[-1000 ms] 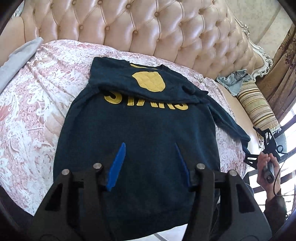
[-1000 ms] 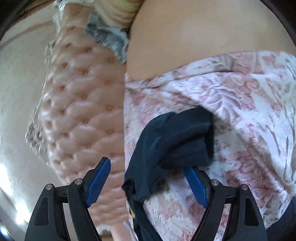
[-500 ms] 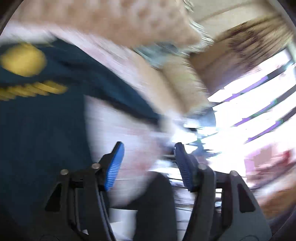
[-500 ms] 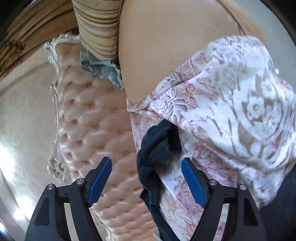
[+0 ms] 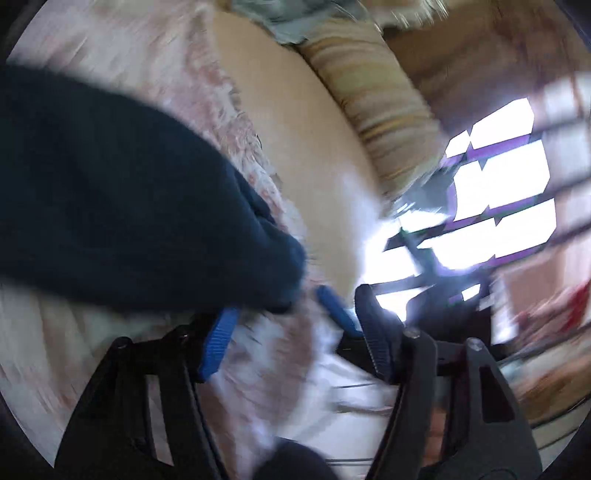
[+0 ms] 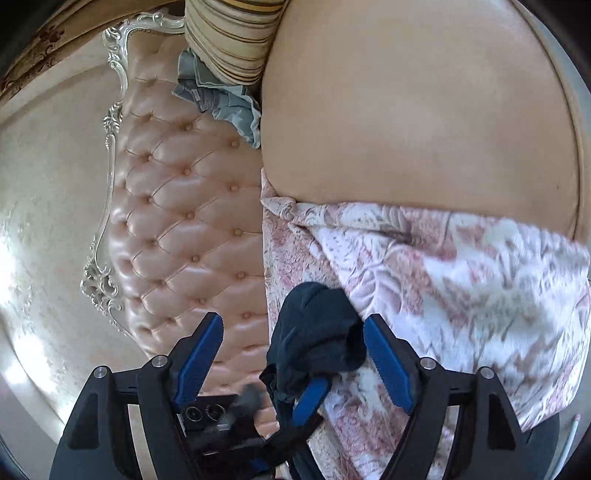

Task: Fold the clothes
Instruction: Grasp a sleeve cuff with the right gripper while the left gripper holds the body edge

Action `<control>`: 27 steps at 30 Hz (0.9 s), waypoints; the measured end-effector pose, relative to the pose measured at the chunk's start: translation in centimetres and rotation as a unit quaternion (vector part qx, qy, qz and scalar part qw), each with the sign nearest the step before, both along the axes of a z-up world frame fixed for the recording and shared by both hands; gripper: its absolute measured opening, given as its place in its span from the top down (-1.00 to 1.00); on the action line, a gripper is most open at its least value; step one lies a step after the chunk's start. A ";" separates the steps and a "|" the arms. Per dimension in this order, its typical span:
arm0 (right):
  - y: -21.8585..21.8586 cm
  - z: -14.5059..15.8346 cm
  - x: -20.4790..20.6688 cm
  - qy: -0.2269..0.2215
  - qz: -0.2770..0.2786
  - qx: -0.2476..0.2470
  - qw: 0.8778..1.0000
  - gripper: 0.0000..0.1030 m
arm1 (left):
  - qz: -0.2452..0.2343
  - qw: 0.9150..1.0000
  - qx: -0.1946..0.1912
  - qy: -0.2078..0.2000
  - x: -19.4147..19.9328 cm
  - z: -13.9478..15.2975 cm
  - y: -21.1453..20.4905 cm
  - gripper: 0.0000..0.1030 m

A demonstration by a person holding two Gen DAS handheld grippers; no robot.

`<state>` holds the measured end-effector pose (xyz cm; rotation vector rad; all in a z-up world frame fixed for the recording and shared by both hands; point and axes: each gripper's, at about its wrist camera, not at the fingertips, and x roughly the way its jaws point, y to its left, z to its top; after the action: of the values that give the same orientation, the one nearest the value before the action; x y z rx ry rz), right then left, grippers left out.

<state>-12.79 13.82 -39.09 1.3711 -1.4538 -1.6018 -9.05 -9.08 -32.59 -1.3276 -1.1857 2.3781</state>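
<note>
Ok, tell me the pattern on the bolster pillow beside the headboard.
Tan and brown stripes on the long bolster pillow; clearest in the right wrist view.

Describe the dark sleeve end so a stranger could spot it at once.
Start at the tufted pink headboard, then drop to the pink floral bedspread beside it. At the bedspread's edge lies the navy sleeve cuff, bunched up: the only dark fabric there, unlike the grey-blue cloth up by the striped pillow.

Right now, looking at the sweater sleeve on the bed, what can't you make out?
- Left wrist view: motion blur smears the sleeve cuff, so contact with the left tongs is unclear.
- Right wrist view: the sweater body is cut off by the lower edge; only the cuff shows, between the right tongs.
</note>
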 end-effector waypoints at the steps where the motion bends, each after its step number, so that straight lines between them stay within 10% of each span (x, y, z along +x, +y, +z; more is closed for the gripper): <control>1: 0.2 0.0 -0.1 0.002 -0.004 0.005 1.000 -0.56 | -0.017 0.999 -0.035 -0.005 -0.4 0.1 0.7 -0.06; 6: 1.2 0.5 0.1 0.020 -0.003 0.015 1.000 -0.56 | -0.028 0.995 -0.091 -0.015 -1.8 -0.3 2.1 0.39; 9: 0.9 0.9 0.2 0.028 0.011 0.000 1.000 -0.56 | 0.000 0.998 -0.055 -0.030 -1.7 -0.9 1.2 0.80; 15: -0.3 1.6 0.1 0.029 0.052 -0.045 0.997 -0.56 | 0.028 0.998 0.063 -0.001 0.5 0.0 -1.7 0.81; 27: -3.4 3.5 0.9 0.039 0.115 -0.056 0.991 -0.56 | 0.034 0.995 0.088 0.018 2.2 1.5 -3.8 0.81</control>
<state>-11.84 10.42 -35.61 1.3427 -1.2686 -1.3906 -6.82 -12.85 -31.09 -1.2042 -1.4135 2.2696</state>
